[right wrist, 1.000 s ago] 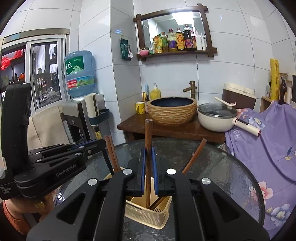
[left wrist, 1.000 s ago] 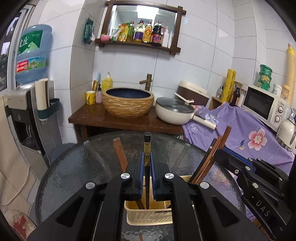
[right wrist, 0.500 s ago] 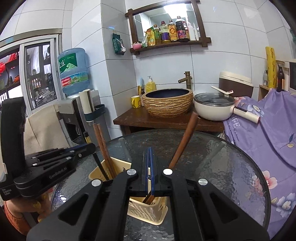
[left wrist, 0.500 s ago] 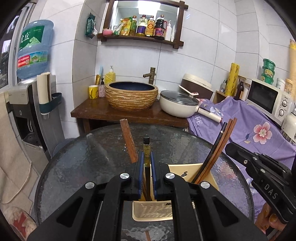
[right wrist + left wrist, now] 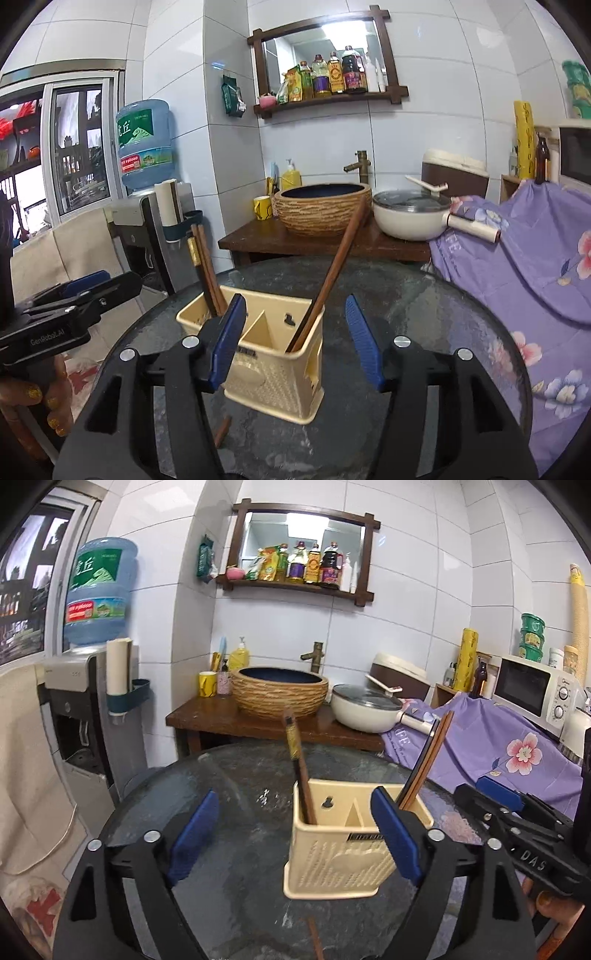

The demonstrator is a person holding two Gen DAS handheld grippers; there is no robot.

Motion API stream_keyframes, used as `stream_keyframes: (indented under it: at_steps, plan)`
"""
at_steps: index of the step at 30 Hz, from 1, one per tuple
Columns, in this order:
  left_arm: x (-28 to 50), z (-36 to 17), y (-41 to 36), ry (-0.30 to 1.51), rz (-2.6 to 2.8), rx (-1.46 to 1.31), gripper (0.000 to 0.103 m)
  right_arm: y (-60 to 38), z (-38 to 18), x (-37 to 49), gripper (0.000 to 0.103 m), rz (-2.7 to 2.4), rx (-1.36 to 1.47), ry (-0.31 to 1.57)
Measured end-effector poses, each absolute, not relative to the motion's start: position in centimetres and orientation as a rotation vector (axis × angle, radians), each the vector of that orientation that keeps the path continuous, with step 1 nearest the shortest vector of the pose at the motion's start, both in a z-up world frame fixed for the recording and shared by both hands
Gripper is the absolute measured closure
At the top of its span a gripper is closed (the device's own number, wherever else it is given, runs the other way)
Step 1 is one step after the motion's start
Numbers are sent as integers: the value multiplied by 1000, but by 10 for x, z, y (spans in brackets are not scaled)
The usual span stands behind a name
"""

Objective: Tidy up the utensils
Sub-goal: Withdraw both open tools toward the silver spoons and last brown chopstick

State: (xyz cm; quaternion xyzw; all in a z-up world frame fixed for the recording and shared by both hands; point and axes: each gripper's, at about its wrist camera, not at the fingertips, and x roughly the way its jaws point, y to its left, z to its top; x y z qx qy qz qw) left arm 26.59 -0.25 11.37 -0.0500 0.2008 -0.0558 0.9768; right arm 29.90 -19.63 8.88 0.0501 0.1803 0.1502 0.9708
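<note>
Gaping wide and holding nothing, the left gripper (image 5: 295,834) and right gripper (image 5: 297,343) frame a cream perforated plastic basket (image 5: 343,864) of slanting wooden chopsticks (image 5: 332,266), lower centre.

one yellow holder (image 5: 280,384) is seen, split into two parts. four chopsticks (image 5: 334,266) are counted standing in it: three at 9 o'clock, one at 3 o'clock. one more chopstick (image 5: 222,430) is seen lying at 6 o'clock. two grippers are counted: the left gripper (image 5: 293,801) and the right gripper (image 5: 295,306).
</note>
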Motion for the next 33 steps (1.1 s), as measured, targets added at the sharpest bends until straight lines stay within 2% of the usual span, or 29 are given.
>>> stream_keyframes:
  at_steps: [8, 21, 29, 33]
  plan:
    - [245, 64, 8, 532, -76, -74, 12, -191, 49, 269, 46, 318, 84, 468]
    - [229, -2, 15, 717, -68, -103, 13, -165, -34, 229, 46, 402, 12, 700]
    - [220, -14, 10, 748, -70, -53, 26, -128, -64, 206, 48, 470, -81, 782]
    - [219, -17, 11, 765, -75, -61, 32, -116, -72, 202, 54, 468, -123, 811]
